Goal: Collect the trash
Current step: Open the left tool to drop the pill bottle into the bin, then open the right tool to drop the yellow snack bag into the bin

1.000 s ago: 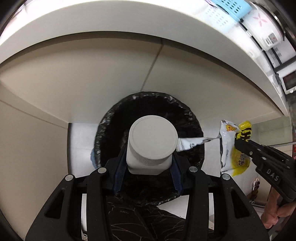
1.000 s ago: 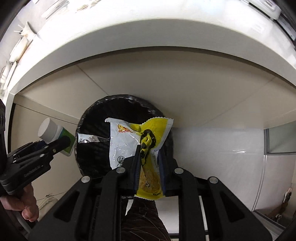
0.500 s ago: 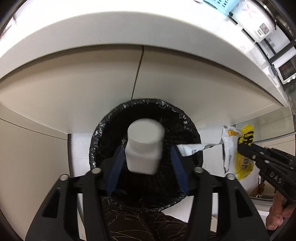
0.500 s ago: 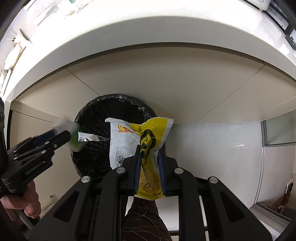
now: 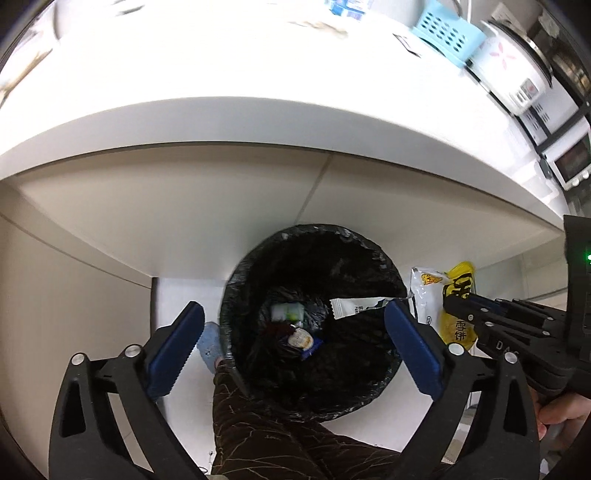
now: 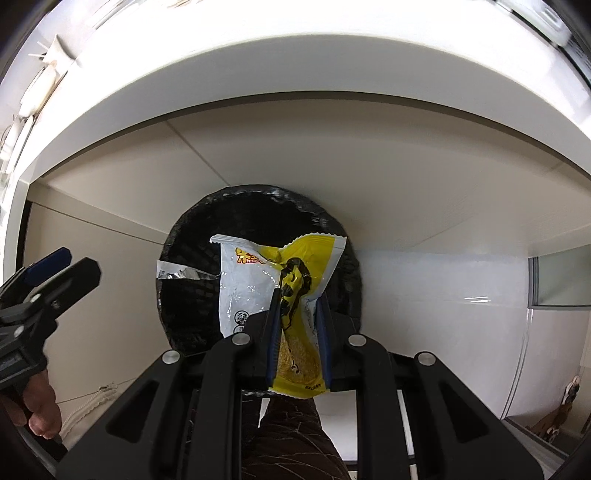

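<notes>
The left gripper (image 5: 295, 339) hangs released above the bin (image 5: 373, 254), fingers spread. The right gripper (image 6: 297, 314) grasps a yellow snack wrapper (image 6: 295, 280) over the bin's rim. A white bottle (image 5: 287, 312) lies inside.

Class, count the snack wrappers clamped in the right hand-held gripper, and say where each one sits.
2. A yellow wrapper is pinched between the fingers of the right hand-held gripper; a white wrapper sits left of it, over the bin. Others may be hidden behind.

Home kitchen, by the look. White countertop (image 5: 258, 122) w/ beige cabinet fronts (image 5: 207, 206) under it. Far right on counter: blue perforated basket (image 5: 448, 31), white rice cooker w/ pink flower (image 5: 511, 70), microwave (image 5: 570, 166) on rack. Black-lined bin (image 5: 314, 317) on white floor nr cabinets.
</notes>
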{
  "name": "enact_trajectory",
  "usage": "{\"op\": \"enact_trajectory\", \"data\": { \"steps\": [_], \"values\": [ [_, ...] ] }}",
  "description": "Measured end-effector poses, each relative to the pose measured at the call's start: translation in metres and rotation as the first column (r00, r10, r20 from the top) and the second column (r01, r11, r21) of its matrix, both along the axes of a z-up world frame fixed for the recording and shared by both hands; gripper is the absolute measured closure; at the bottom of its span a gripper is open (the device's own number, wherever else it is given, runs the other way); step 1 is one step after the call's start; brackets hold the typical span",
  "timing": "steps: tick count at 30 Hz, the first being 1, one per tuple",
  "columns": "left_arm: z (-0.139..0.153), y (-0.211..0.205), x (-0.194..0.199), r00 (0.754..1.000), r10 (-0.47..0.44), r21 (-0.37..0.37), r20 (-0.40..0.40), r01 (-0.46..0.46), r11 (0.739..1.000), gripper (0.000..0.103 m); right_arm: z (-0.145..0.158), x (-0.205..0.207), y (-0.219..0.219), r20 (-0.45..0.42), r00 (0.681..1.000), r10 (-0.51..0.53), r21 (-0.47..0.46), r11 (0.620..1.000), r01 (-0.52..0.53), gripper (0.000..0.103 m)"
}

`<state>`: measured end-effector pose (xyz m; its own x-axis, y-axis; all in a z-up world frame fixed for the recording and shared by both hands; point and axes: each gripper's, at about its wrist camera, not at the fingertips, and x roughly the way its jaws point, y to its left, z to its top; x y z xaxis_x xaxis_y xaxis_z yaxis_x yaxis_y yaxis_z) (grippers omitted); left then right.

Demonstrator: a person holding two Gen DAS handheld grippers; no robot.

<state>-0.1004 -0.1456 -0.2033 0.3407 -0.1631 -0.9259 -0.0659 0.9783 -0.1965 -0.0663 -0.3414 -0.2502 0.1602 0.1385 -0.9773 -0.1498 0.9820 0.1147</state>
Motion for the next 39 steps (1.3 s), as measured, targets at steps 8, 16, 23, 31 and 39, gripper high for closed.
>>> {"op": "enact_trajectory", "data": {
  "steps": [8, 16, 23, 31, 39],
  "values": [
    [0.006, 0.03, -0.01, 0.998, 0.064, 0.027, -0.01, -0.064, 0.998, 0.006, -0.01, 0.004, 0.03, -0.03, 0.998, 0.06, 0.007, 0.998, -0.06, 0.087],
    [0.008, 0.045, -0.014, 0.995, 0.1, 0.03, -0.007, -0.1, 0.994, 0.006, -0.011, 0.005, 0.049, -0.041, 0.994, 0.104, -0.005, 0.995, -0.104, 0.083],
    [0.011, 0.041, -0.013, 0.995, 0.099, 0.032, -0.007, -0.098, 0.995, 0.006, -0.007, 0.004, 0.045, -0.039, 0.996, 0.08, 0.009, 0.997, -0.08, 0.053],
    [0.025, 0.03, -0.009, 0.997, 0.074, 0.05, 0.009, -0.074, 0.996, 0.006, 0.026, 0.001, 0.032, 0.069, 0.996, 0.049, -0.026, 0.999, -0.048, 0.017],
    [0.056, 0.017, 0.0, 0.997, 0.05, 0.085, 0.052, -0.054, 0.995, 0.006, 0.079, 0.007, 0.001, 0.187, 0.982, -0.038, 0.001, 0.999, 0.039, 0.008]
  ]
}}
